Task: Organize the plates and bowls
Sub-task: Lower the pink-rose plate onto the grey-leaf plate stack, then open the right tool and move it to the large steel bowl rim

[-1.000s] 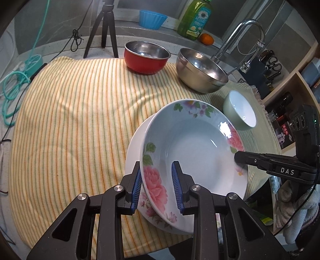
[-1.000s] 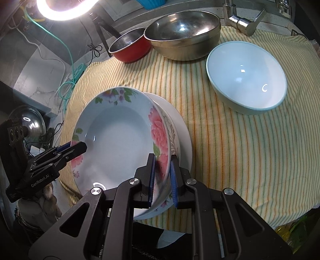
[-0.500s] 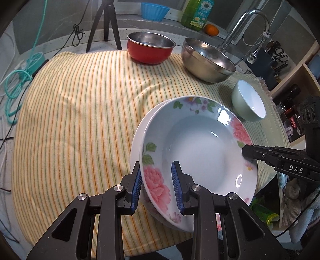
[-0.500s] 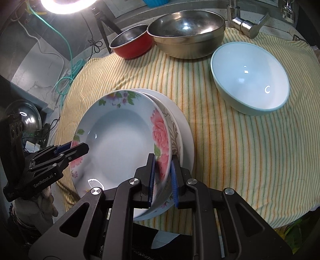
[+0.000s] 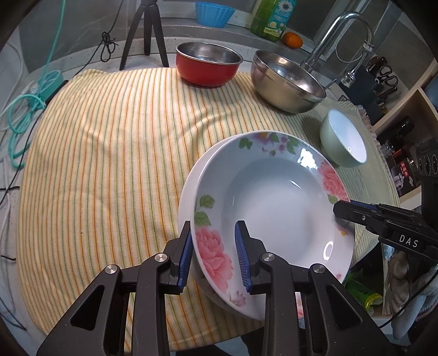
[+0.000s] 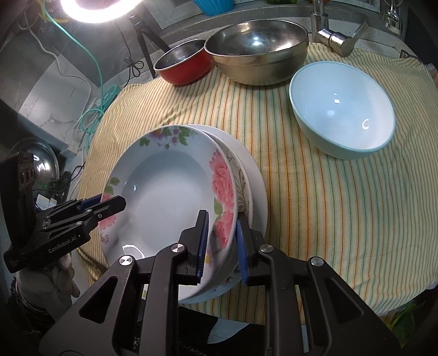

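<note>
A floral deep plate rests on top of a stack of white plates at the near edge of the striped cloth. My left gripper straddles its near-left rim; a gap shows between the pads and the rim. My right gripper straddles the opposite rim of the floral plate and the plates under it; its jaws have opened a little. A pale green bowl, a large steel bowl and a red bowl stand farther back.
The striped cloth covers the counter. A faucet rises behind the steel bowl. A tripod leg, teal cable, dish soap bottle, blue cup and orange sit at the back.
Both grippers lowered the floral plate onto the stack and drew back slightly. The right gripper's jaws have widened from their tight grip on the rim.
</note>
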### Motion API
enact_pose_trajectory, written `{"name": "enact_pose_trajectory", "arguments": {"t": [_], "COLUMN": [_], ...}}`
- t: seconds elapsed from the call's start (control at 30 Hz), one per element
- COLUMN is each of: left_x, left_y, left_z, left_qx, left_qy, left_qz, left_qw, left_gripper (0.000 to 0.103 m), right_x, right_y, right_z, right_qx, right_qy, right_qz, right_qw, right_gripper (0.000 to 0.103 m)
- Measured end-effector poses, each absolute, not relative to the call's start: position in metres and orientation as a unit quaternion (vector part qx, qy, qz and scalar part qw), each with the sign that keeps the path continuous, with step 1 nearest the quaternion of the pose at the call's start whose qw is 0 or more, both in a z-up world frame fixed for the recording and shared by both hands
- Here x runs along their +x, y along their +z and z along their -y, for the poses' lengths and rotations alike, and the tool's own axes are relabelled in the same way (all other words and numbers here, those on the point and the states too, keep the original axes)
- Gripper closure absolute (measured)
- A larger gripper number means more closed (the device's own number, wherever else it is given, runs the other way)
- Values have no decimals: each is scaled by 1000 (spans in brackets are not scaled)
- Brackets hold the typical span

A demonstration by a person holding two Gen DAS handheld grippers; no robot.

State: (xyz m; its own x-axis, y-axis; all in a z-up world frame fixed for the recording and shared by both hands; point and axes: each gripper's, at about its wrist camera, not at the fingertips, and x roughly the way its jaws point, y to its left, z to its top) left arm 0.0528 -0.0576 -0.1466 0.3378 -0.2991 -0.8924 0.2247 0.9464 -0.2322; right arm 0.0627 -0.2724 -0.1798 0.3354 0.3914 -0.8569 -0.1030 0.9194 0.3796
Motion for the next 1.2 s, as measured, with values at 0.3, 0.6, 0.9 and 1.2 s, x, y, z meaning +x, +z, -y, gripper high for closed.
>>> {"name": "enact_pose_trajectory", "arguments": {"t": [0.3,0.6,0.9,1.2], "left_x": [54,53,54,76], "left_y": [-144,-142,-127,-85], "left_z": [60,70,66,50], "left_qx": [-31,4,11,-45], "left_qy": [-161,-151,-147,-149], "left_qz": [-551,-545,-526,-486], "left_qw": [818,824,838,860], "left_gripper": [76,76,73,66], "right_x": [61,63,61,73], "right_y": [-167,-164,-157,-123], "right_z": [294,302,309,338], "right_qx": [189,188,190,199], "right_qy": [158,147,143,132], "right_qz": [-529,-527,-515,-471], "right_qw": [812,816,824,849], "right_gripper": [61,56,56,44]}}
